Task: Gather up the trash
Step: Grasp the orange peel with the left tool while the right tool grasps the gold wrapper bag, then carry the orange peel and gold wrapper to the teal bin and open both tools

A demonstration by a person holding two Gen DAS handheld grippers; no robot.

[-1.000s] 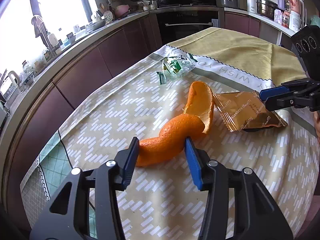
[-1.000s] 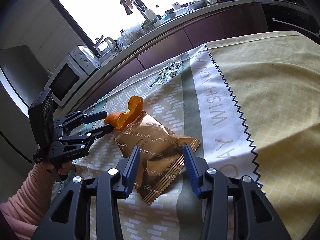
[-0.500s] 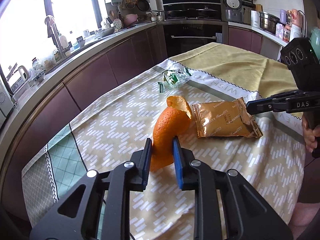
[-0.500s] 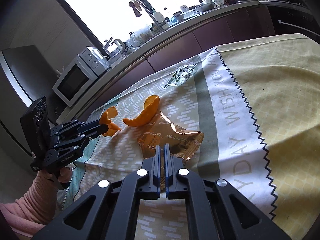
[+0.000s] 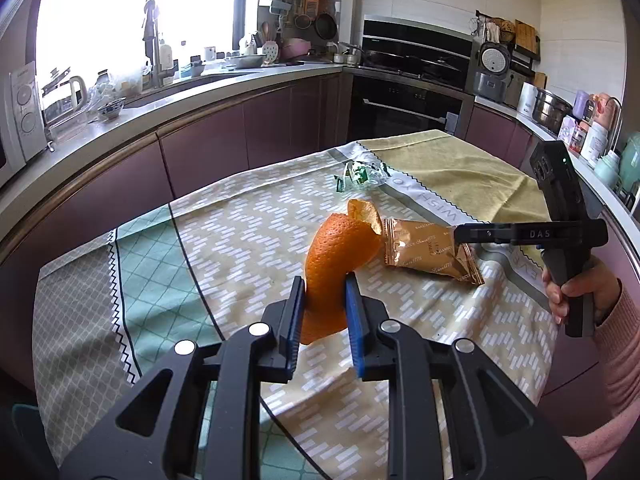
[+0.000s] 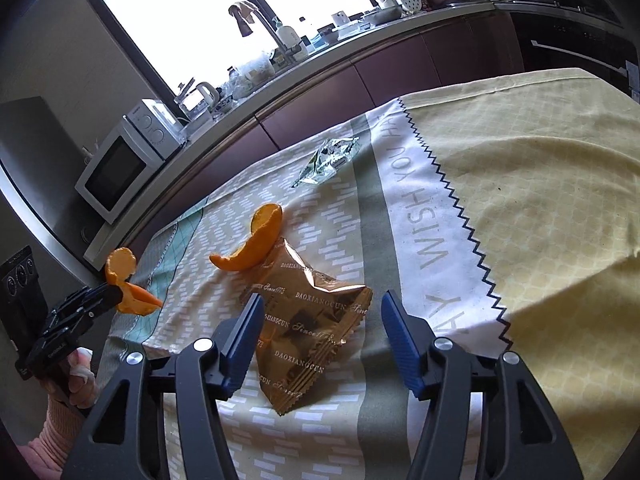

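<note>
My left gripper (image 5: 324,308) is shut on a curled piece of orange peel (image 5: 336,260) and holds it above the tablecloth. From the right wrist view, the left gripper (image 6: 112,292) and its peel (image 6: 124,280) hang at the table's left edge. A second peel piece (image 6: 256,244) lies on the cloth beside a gold snack wrapper (image 6: 308,320). My right gripper (image 6: 322,340) has its jaws opening; the wrapper lies flat between them and the pads do not press on it. In the left wrist view the right gripper (image 5: 458,234) reaches over the gold wrapper (image 5: 428,254).
A crumpled clear-and-green wrapper (image 5: 360,174) lies farther back on the patterned tablecloth (image 5: 240,232), also visible as the clear wrapper (image 6: 328,156). Kitchen counters, a microwave (image 6: 120,168) and an oven (image 5: 412,92) surround the table. A hand in a pink sleeve (image 5: 576,292) holds the right gripper.
The left gripper closed on the orange peel and lifted it; one piece stayed on the cloth. The right gripper shut over the gold wrapper, then opened again around it.
</note>
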